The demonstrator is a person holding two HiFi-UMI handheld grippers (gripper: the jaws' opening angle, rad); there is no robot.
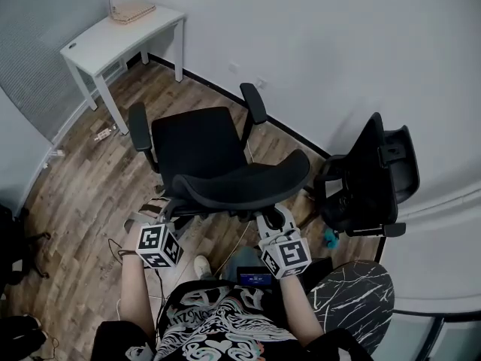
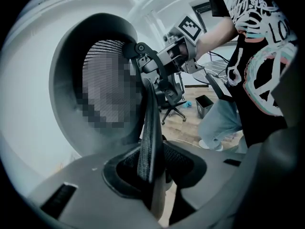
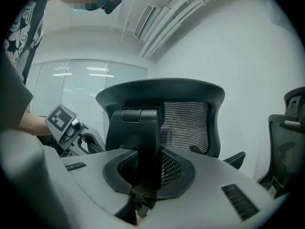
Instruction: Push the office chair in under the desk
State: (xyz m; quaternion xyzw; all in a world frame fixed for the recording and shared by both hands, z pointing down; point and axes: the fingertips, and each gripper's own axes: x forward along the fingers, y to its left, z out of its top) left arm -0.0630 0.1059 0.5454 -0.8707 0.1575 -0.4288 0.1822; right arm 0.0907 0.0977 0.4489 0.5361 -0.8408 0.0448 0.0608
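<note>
**A:** What are the tools doing?

**B:** The left tool [image 1: 167, 206] is clamping the thin edge of the office chair's [image 1: 203, 153] backrest [image 1: 248, 180]. The right tool [image 1: 274, 219] is clenching a black upright part of that same backrest, further to the right.

**A:** Which way is the chair pointing?

**B:** It is facing away from the person. The backrest is lying nearest, with its top edge running side to side. The seat [image 1: 188, 134] and both armrests [image 1: 253, 102] are reaching out beyond it.

**A:** What is standing around it?

**B:** A second black chair [image 1: 376, 175] is standing just right of it, by the wall [image 1: 323, 43]. Beyond its front left, well apart, the white table [image 1: 113, 42] is standing in the corner and carrying a flat pinkish thing [image 1: 133, 10]. Small clutter [image 1: 104, 134] is lying on the wooden floor [image 1: 90, 179] between chair and table.

**A:** Is anything hiding?

**B:** The seat is covering most of the chair's base, and the clutter is showing too small to tell what it is.
</note>
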